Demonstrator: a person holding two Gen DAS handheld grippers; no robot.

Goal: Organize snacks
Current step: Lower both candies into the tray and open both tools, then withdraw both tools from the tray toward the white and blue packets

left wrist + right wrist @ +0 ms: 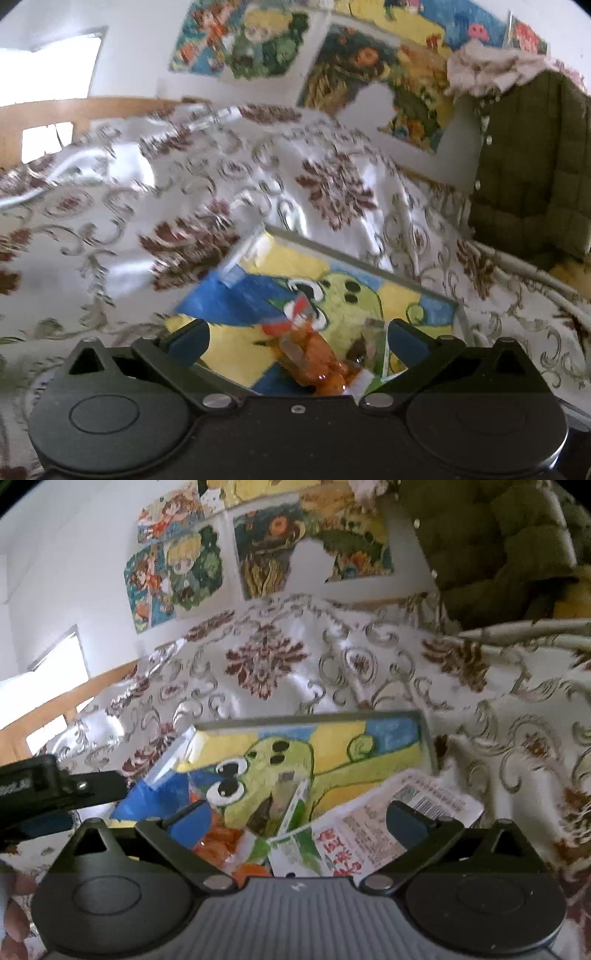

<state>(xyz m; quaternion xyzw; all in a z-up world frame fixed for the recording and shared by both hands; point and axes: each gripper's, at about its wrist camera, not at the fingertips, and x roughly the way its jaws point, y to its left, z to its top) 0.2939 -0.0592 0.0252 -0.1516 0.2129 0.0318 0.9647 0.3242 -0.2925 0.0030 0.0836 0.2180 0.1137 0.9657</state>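
A shallow clear tray point(369, 260) with a painted green cartoon creature on its floor lies on the patterned tablecloth; it also shows in the right wrist view point(332, 716). My left gripper point(295, 338) is open above the tray's near part, with an orange clear-wrapped snack point(317, 358) lying between its fingers, not gripped. My right gripper point(299, 818) is open over the tray, above a white packet with red lettering point(373, 827), a green-edged packet point(291, 812) and orange snacks point(221, 843). The left gripper's finger point(92, 788) shows at the left.
A floral tablecloth point(184, 206) covers the table. Colourful paintings point(354, 77) lean on the wall behind. An olive quilted jacket point(532, 173) hangs at the right. A window point(48, 74) is at the left.
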